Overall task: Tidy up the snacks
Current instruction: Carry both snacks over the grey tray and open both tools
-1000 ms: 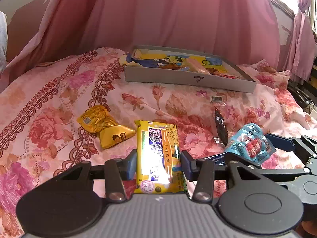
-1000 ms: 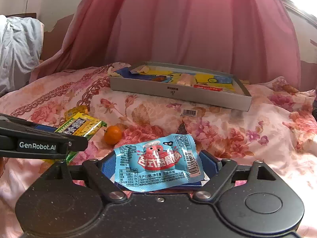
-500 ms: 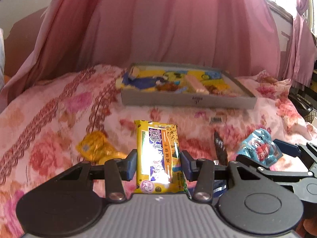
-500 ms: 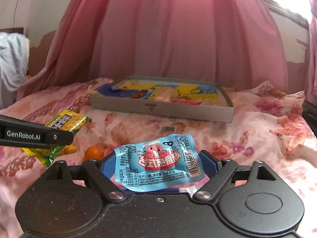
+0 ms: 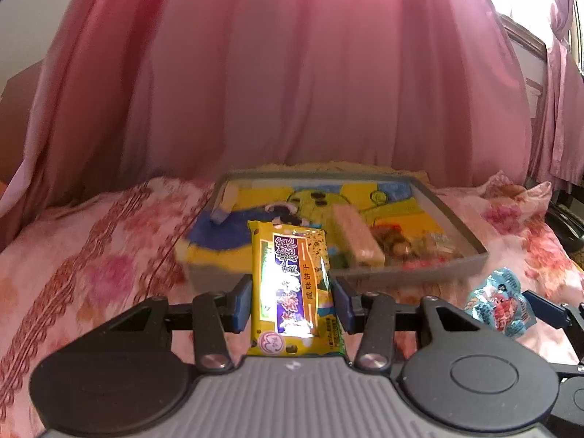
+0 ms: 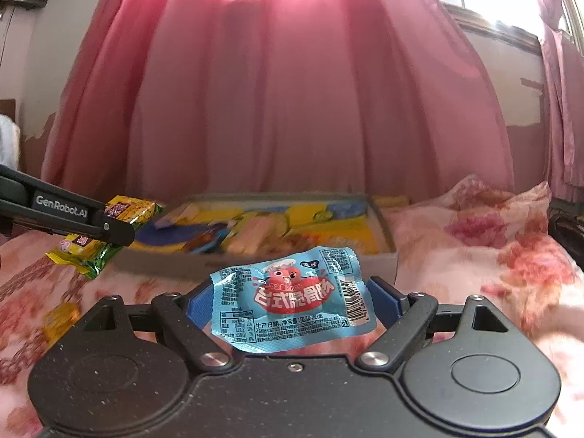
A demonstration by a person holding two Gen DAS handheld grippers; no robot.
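My left gripper [image 5: 291,303] is shut on a yellow biscuit packet [image 5: 292,284], held upright just before the near wall of the grey tray [image 5: 471,252]. The tray holds several snacks on a yellow and blue cartoon lining. My right gripper [image 6: 292,303] is shut on a light blue snack packet [image 6: 292,303] with a red cartoon print, short of the tray [image 6: 387,226]. In the right wrist view the left gripper [image 6: 116,231] and its yellow packet [image 6: 91,255] hang at the left. The blue packet [image 5: 500,303] also shows at the right of the left wrist view.
The tray lies on a pink floral bedspread [image 5: 91,255] with a pink curtain [image 5: 292,73] behind it. A small yellow snack packet [image 6: 60,319] lies on the bedspread at the lower left of the right wrist view. A dark object [image 5: 569,226] sits beyond the bed's right edge.
Both grippers have risen off the bedspread and moved forward toward the tray, each carrying its packet. The loose snacks on the bed have dropped out of the left wrist view.
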